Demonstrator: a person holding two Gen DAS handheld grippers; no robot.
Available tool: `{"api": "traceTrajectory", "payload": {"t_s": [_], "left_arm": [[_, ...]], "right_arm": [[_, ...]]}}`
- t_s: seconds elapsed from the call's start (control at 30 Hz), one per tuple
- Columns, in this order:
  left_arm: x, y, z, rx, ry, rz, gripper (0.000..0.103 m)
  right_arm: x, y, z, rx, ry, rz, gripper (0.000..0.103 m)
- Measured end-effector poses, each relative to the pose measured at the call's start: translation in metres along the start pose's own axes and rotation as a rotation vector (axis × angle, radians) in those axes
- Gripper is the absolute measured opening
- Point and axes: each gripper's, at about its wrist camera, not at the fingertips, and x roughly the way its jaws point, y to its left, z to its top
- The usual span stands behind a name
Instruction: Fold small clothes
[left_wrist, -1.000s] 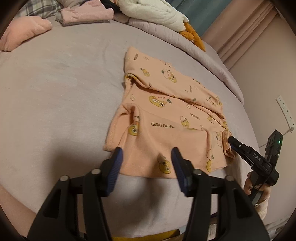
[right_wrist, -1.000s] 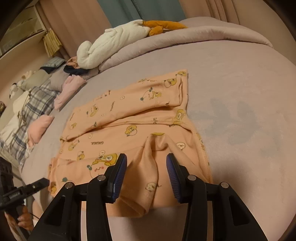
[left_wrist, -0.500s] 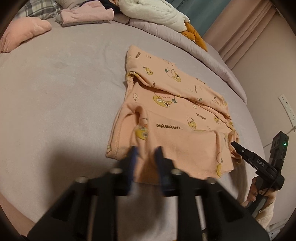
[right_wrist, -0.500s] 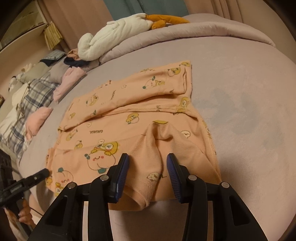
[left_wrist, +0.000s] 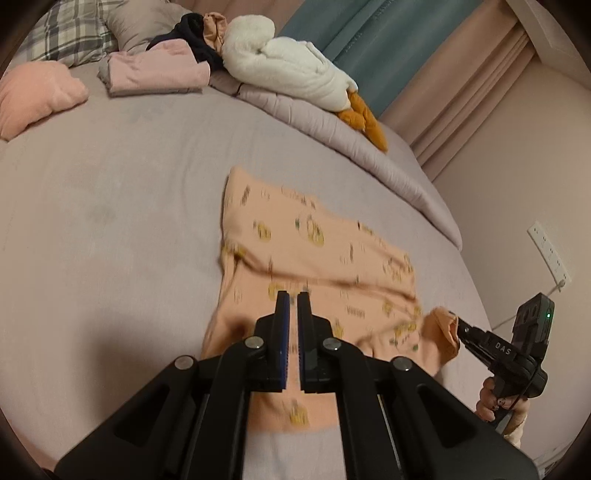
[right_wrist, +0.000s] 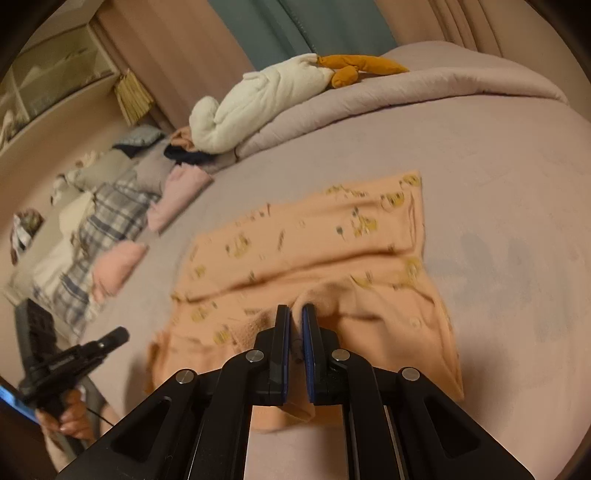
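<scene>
One peach printed garment (left_wrist: 317, 258) lies partly folded on the grey bed (left_wrist: 110, 221), its near hem lifted off the sheet by two tools. The left tool (left_wrist: 291, 299) is pinched nearly closed on the hem's left part; the right tool (right_wrist: 293, 314) is likewise clamped on a bunched ridge of the same hem, cloth visible between its blue pads. Each tool appears once in the other's view, with the hand (right_wrist: 70, 417) holding it partly cut off by the frame edge. Beyond the garment lie one white plush toy (left_wrist: 288, 70) with orange feet, one folded pink garment (left_wrist: 155, 70), one peach bundle (left_wrist: 33, 96) and a plaid pillow (left_wrist: 70, 33). Motion blurs the garment's print, and the tool bodies hide its nearest edge.
</scene>
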Motion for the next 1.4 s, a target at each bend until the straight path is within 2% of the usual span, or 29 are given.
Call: {"api": "traceTrajectory", "payload": {"t_s": [0.1, 0.23, 0.33, 0.47, 0.6, 0.67, 0.7, 0.73, 0.8, 0.87, 0.93, 1.07, 1.2, 1.33, 1.4], "left_arm": [[0.018, 0.007, 0.016, -0.025, 0.015, -0.001, 0.003], [0.044, 0.023, 0.032, -0.056, 0.043, 0.043, 0.002], [0.058, 0.034, 0.038, -0.079, 0.063, 0.063, 0.002], [0.065, 0.040, 0.041, -0.050, 0.052, 0.089, 0.003], [0.072, 0.049, 0.045, -0.062, 0.068, 0.106, 0.005], [0.072, 0.051, 0.047, -0.063, 0.072, 0.130, 0.010], [0.070, 0.052, 0.047, -0.061, 0.070, 0.137, 0.015], [0.067, 0.053, 0.047, -0.057, 0.064, 0.138, 0.020], [0.058, 0.052, 0.045, -0.047, 0.053, 0.138, 0.026], [0.049, 0.050, 0.042, -0.029, 0.053, 0.144, 0.031], [0.042, 0.048, 0.037, -0.019, 0.065, 0.150, 0.036], [0.030, 0.044, 0.027, -0.011, 0.079, 0.133, 0.038], [0.023, 0.041, 0.012, -0.004, 0.125, 0.139, 0.041], [0.014, 0.041, -0.012, -0.015, 0.180, 0.107, 0.041], [0.012, 0.038, -0.023, -0.016, 0.204, 0.090, 0.041]], "right_arm": [[0.011, -0.007, 0.012, 0.039, 0.031, -0.002, 0.009], [0.040, -0.015, 0.025, 0.069, 0.095, -0.067, 0.009], [0.054, -0.018, 0.029, 0.059, 0.114, -0.155, 0.009], [0.061, -0.025, 0.034, 0.076, 0.135, -0.156, 0.009], [0.059, -0.024, 0.045, 0.036, 0.118, -0.225, 0.010], [0.054, -0.022, 0.052, 0.027, 0.105, -0.228, 0.013], [0.053, -0.022, 0.055, 0.022, 0.101, -0.224, 0.022], [0.052, -0.021, 0.058, 0.011, 0.095, -0.222, 0.035], [0.050, -0.016, 0.062, -0.023, 0.078, -0.226, 0.051], [0.044, -0.011, 0.060, -0.063, 0.060, -0.217, 0.051], [0.046, -0.010, 0.056, -0.084, 0.088, -0.206, 0.058], [0.044, -0.009, 0.040, -0.154, 0.132, -0.223, 0.061], [0.030, -0.014, 0.025, -0.182, 0.156, -0.233, 0.061], [0.014, -0.013, 0.008, -0.236, 0.164, -0.247, 0.061], [0.008, -0.010, 0.001, -0.232, 0.170, -0.224, 0.061]]}}
